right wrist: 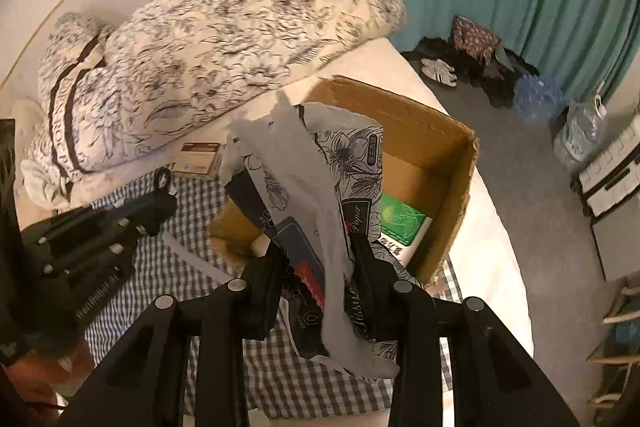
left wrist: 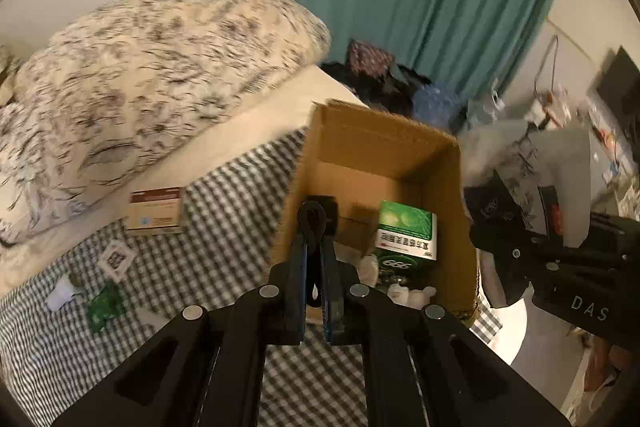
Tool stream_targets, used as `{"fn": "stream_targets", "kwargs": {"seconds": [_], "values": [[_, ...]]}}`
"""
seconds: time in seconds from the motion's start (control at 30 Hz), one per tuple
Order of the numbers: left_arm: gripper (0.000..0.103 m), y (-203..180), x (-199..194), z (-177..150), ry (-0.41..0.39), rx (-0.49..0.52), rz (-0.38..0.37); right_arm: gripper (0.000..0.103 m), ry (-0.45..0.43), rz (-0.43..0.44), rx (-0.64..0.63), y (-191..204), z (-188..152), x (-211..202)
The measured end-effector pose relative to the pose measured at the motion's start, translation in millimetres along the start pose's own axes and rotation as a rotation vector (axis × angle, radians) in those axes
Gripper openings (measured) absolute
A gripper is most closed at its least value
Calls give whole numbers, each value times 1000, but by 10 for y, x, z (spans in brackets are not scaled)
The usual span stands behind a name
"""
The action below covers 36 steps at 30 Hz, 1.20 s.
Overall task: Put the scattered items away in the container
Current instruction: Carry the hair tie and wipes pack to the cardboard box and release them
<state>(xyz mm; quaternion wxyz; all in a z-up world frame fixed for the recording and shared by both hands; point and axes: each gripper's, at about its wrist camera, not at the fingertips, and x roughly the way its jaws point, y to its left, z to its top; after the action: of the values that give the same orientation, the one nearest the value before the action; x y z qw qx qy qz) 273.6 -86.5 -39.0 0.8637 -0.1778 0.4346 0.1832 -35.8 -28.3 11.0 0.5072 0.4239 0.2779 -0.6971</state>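
In the left wrist view, the left tool (left wrist: 316, 227) is clenching a small black clip-like thing (left wrist: 314, 217); I cannot name it more exactly. It is hovering over the near wall of the cardboard box (left wrist: 464, 211), which is standing on the checked cloth (left wrist: 224, 227) on the bed. Inside the box a green medicine carton (left wrist: 406, 233) is lying beside some small white things. Outside, a brown-and-white medicine box (left wrist: 156, 213) is waiting just by the floral duvet (left wrist: 152, 67), and a QR tag (left wrist: 117, 259), a green wrapper (left wrist: 103, 307) and a white scrap (left wrist: 60, 294) are lying scattered on the cloth.

In the right wrist view, the right tool (right wrist: 320, 267) is grasping a tissue paper pack (right wrist: 320, 195), floral printed and crumpled, hanging above the near edge of the box. The left tool is visible at the left, apart from the box.

The soft pack is bending and hiding the opening, so I judge it could catch the box rim and fall on the cloth outside, or push the light box. The two tools are also near, and they could bump over the opening.
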Motion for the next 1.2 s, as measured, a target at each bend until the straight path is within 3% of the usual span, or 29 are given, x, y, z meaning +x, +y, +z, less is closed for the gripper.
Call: {"fn": "stream_targets", "kwargs": {"seconds": [0.37, 0.47, 0.53, 0.6, 0.7, 0.93, 1.2], "values": [[6, -286, 592, 189, 86, 21, -15, 33, 56, 0, 26, -412, 154, 375], [8, -310, 660, 211, 95, 27, -11, 40, 50, 1, 42, -452, 194, 405], [12, -315, 675, 214, 96, 31, -1, 51, 33, 3, 70, -479, 220, 394], [40, -304, 701, 233, 104, 33, 1, 59, 10, 12, 104, -512, 247, 351], [71, -268, 664, 255, 89, 15, 5, 66, -27, 12, 110, -503, 288, 271], [77, -185, 514, 244, 67, 15, 27, 68, -63, 0, 113, -395, 334, 169], [78, 220, 185, 111, 42, -75, 103, 68, -88, 7, 102, -139, 298, 17]]}}
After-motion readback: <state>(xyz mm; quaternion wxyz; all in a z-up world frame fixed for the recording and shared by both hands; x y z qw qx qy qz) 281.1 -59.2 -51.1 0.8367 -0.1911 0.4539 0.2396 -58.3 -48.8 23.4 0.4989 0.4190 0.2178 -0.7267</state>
